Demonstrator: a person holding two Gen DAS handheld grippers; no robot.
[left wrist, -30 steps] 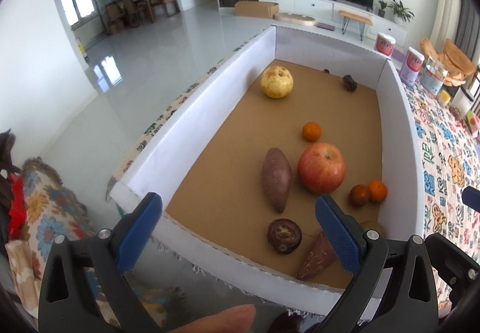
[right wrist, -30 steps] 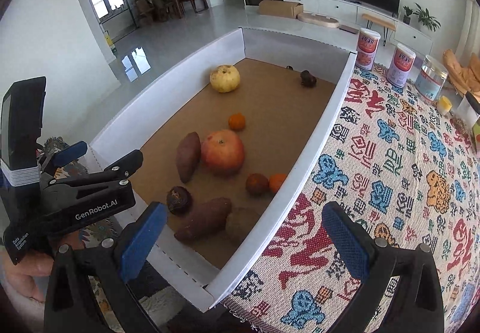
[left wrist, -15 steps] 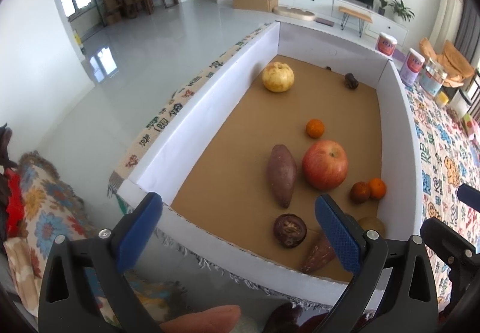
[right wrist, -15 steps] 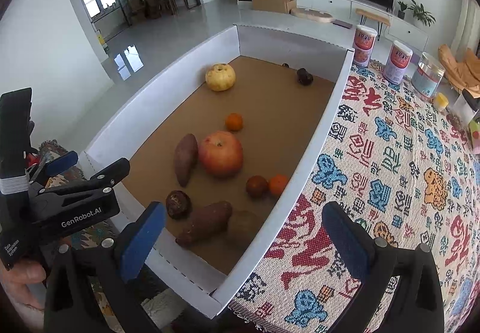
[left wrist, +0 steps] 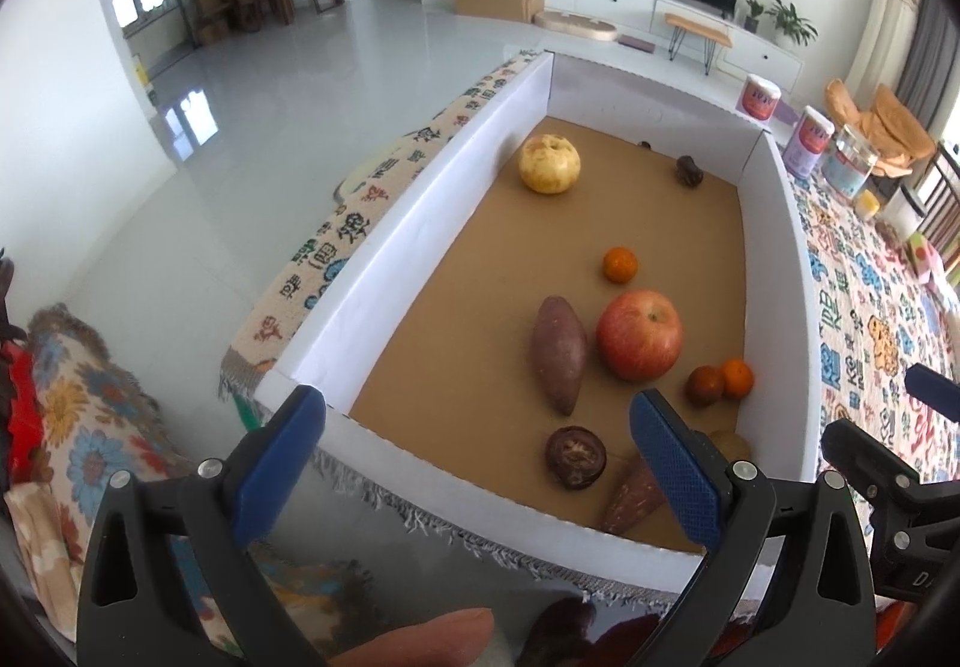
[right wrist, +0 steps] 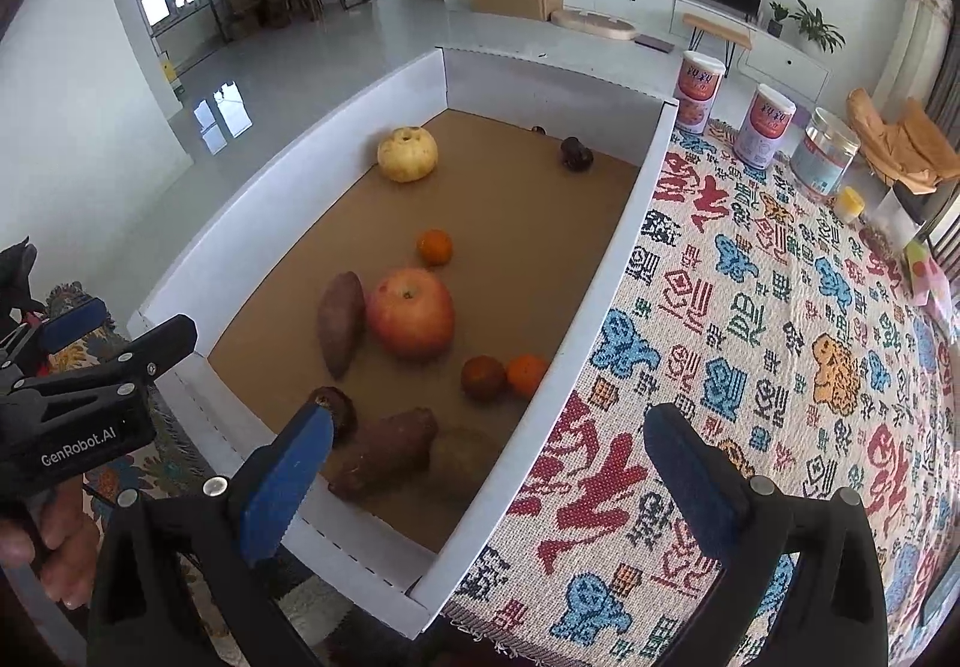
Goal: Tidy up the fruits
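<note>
A white-walled cardboard box (left wrist: 420,223) (right wrist: 606,271) holds scattered produce. A red apple (left wrist: 639,335) (right wrist: 410,312) lies mid-box beside a sweet potato (left wrist: 559,353) (right wrist: 341,322). A yellow apple (left wrist: 549,164) (right wrist: 408,153) sits at the far left, a small orange (left wrist: 620,265) (right wrist: 434,247) between them. Two small round fruits (left wrist: 719,382) (right wrist: 504,376) touch near the right wall. A dark round fruit (left wrist: 575,457), a second sweet potato (right wrist: 384,452) and a brown kiwi-like fruit (right wrist: 462,460) lie at the near end. My left gripper (left wrist: 480,463) hangs open before the near wall. My right gripper (right wrist: 489,478) is open over the near right corner.
A patterned cloth (right wrist: 780,343) covers the table right of the box. Two cans (right wrist: 729,102) and a glass jar (right wrist: 823,156) stand at its far edge. A small dark fruit (left wrist: 688,170) sits at the box's far end. A floral cloth (left wrist: 78,415) lies at left.
Both grippers have risen and drawn back slightly, so the box appears a little farther and more from above. Nothing in the box has moved; both grippers stay open.
</note>
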